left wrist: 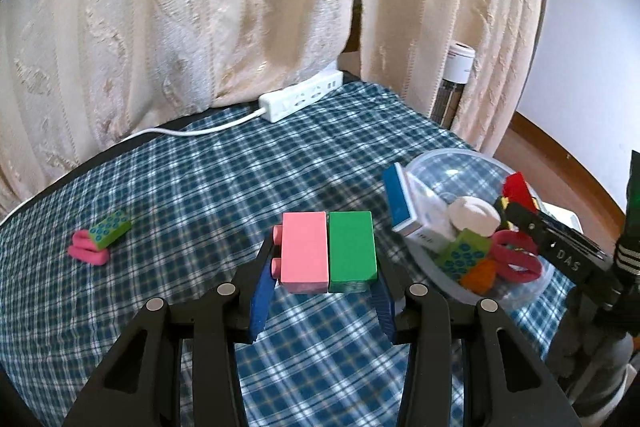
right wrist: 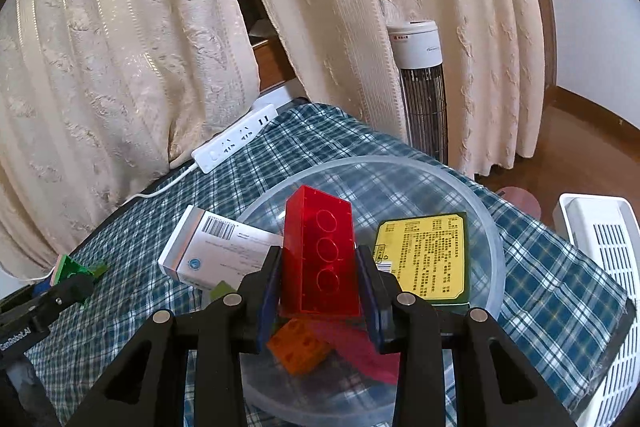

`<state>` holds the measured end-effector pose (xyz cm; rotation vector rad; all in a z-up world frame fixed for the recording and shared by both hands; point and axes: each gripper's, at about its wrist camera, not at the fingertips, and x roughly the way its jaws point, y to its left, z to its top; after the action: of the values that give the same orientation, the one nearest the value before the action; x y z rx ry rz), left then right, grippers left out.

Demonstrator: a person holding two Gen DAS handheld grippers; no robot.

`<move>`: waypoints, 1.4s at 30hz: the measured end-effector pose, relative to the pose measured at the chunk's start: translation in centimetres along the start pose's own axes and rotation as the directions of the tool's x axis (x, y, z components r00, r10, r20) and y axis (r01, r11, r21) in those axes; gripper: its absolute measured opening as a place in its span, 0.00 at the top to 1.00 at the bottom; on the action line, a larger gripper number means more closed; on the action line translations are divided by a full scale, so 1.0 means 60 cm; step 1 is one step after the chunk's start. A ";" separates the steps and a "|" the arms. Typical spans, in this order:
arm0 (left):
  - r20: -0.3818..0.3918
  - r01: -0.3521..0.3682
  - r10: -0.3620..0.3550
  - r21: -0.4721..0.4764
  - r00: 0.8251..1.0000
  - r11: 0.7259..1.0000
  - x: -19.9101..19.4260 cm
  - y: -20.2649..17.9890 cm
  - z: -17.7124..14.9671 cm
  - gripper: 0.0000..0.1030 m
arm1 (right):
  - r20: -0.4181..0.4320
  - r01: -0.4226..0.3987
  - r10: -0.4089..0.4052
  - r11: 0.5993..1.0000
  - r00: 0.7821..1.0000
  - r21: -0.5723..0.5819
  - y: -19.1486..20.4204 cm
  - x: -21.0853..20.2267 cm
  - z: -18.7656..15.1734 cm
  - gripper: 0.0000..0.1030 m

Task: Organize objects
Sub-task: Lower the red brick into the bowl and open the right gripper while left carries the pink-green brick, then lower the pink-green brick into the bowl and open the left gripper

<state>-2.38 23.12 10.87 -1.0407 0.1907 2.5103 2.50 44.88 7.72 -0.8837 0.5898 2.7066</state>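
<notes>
Red translucent brick (right wrist: 320,251) over the clear bowl (right wrist: 494,227) — sorting under way.
Right gripper (right wrist: 318,291) clamps it upright above the bowl's toys, likely to drop it in; left gripper (left wrist: 320,267) pinches a pink-and-green block pair (left wrist: 329,251) — bowl at its three o'clock, a dotted green block (left wrist: 110,229) lying at nine.
</notes>
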 end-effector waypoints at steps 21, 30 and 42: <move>-0.023 0.054 -0.052 0.111 0.998 0.992 0.042 -0.123 0.039 0.57 | 0.038 -0.060 0.058 0.997 0.998 0.051 -0.063 -0.028 -0.003 0.44; -0.066 0.094 -0.084 0.161 0.994 0.982 0.098 -0.171 0.051 0.57 | 0.047 -0.069 0.066 0.995 0.997 0.066 -0.084 -0.036 -0.005 0.44; -0.093 0.130 -0.119 0.128 0.989 0.983 0.130 -0.178 0.054 0.37 | 0.040 -0.077 0.074 0.994 0.996 0.081 -0.096 -0.031 -0.003 0.44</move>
<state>-4.90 36.20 8.04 -1.0711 0.3053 2.3099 6.00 49.77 6.95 -0.8052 0.7358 2.7363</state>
